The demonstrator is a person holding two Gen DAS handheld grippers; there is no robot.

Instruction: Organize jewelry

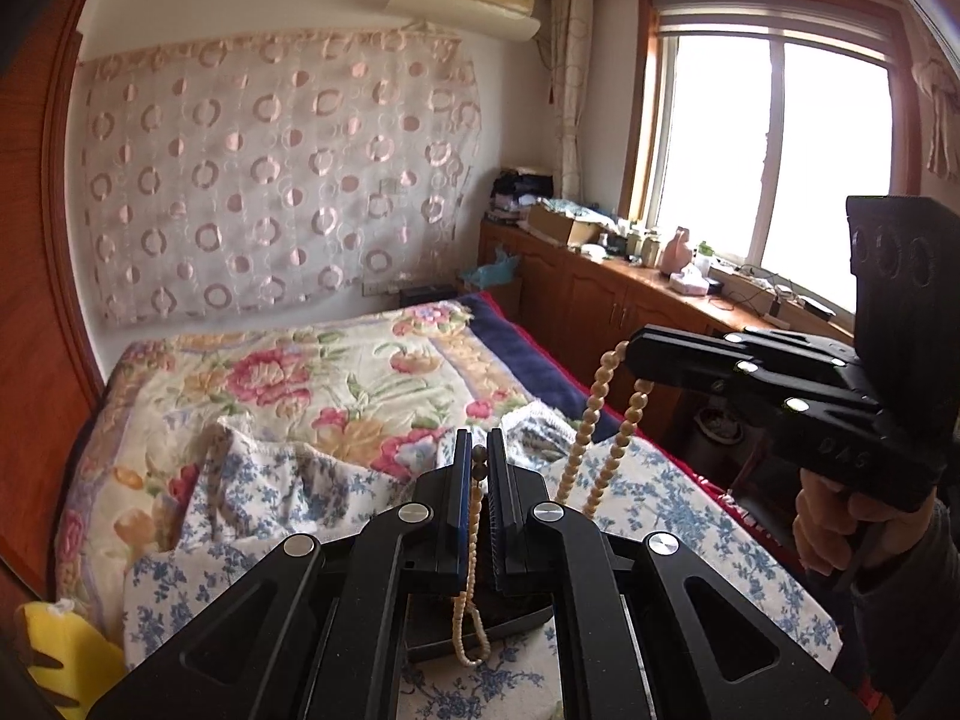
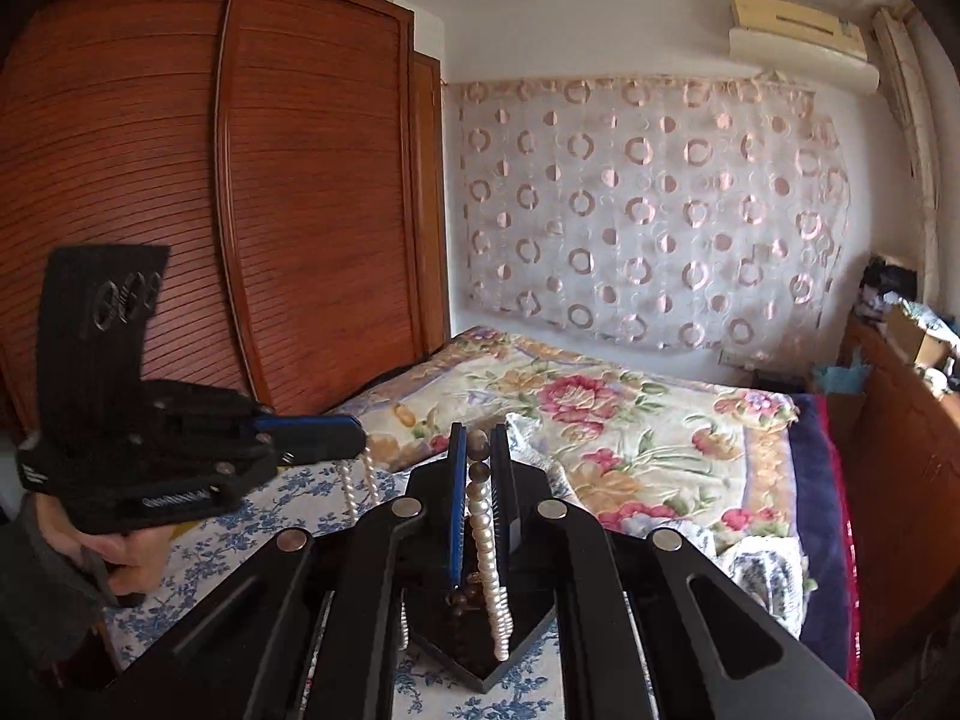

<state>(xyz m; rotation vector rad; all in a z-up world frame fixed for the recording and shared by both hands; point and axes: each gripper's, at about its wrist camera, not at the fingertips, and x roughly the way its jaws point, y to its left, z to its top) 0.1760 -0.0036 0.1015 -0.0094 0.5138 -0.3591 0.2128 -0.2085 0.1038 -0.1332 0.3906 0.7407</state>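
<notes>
My left gripper (image 1: 478, 450) is shut on a thin strand of cream beads (image 1: 474, 540) with dark beads at its top; a loop of it dangles over a black jewelry stand (image 1: 522, 615). To the right, my right gripper (image 1: 630, 354) is shut on larger cream beads (image 1: 600, 384) that hang in two lines behind the left fingers. In the right wrist view, the right gripper (image 2: 478, 438) pinches a pearl strand (image 2: 483, 534) above the black stand (image 2: 528, 624). The left gripper (image 2: 360, 435) sits to the left with pearls (image 2: 357, 480) hanging from it. Whether these are one necklace I cannot tell.
Both grippers hover over a bed with a blue-flowered cloth (image 1: 660, 498) and a floral quilt (image 2: 630, 420). A wooden wardrobe (image 2: 270, 180) stands left, low cabinets (image 1: 600, 294) with clutter run under the window. A yellow toy (image 1: 60, 648) lies at the near left. A hand (image 1: 840, 516) holds the right gripper.
</notes>
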